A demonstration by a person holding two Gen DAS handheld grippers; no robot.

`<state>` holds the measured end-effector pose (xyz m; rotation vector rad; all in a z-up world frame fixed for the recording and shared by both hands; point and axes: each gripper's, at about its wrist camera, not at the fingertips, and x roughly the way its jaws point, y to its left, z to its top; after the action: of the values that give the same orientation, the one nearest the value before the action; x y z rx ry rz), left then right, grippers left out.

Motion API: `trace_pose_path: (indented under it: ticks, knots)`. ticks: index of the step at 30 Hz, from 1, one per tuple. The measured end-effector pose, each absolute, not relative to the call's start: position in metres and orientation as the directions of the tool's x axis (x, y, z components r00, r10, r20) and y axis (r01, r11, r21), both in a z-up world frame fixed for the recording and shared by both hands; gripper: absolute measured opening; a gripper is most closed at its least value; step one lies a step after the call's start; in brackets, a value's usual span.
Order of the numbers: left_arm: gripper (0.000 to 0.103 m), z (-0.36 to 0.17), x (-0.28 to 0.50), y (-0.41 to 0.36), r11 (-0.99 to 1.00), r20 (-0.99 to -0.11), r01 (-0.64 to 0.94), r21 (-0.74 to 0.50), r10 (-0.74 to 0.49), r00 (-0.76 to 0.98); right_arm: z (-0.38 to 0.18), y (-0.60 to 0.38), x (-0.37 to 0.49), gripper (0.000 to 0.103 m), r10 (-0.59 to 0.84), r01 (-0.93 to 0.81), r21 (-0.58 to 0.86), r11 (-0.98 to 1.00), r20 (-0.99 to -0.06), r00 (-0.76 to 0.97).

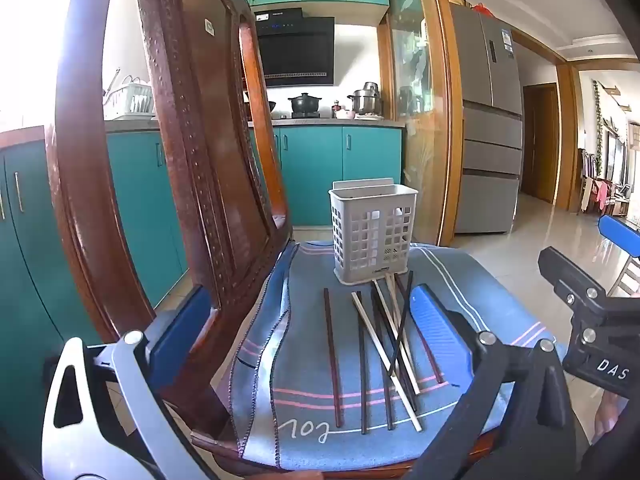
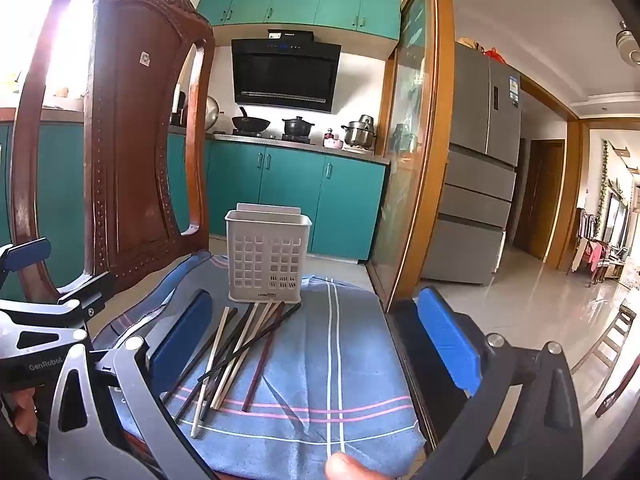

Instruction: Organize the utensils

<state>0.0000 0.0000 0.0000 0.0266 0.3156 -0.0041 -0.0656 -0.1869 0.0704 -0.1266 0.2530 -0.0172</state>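
Several chopsticks (image 1: 384, 344), dark, reddish and pale, lie crossed in a loose pile on a blue striped cloth (image 1: 312, 404) over a chair seat. Behind them a white perforated utensil basket (image 1: 374, 232) stands upright, and I see nothing inside it. My left gripper (image 1: 310, 296) is open, its blue pads wide on either side of the pile and short of it. In the right wrist view the chopsticks (image 2: 240, 352) lie left of centre before the basket (image 2: 266, 260). My right gripper (image 2: 314, 294) is open too, hovering above the cloth (image 2: 340, 360) and holding nothing.
The carved wooden chair back (image 1: 180, 160) rises close on the left. The right gripper's black frame (image 1: 592, 312) hangs beside the seat's right edge. A kitchen with teal cabinets (image 2: 288, 176), a sliding door frame (image 2: 436, 160) and a tiled floor (image 2: 540, 300) lie behind.
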Motion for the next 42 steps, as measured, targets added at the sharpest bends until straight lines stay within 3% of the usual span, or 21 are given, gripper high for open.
trace_pose_path:
  ticks: [42]
  knots:
    - [0.099, -0.0069, 0.0037, -0.003, 0.999, -0.333, 0.007, 0.038, 0.006, 0.943, 0.0748, -0.1836, -0.0654, 0.1, -0.053, 0.023, -0.127, 0.992, -0.234, 0.971]
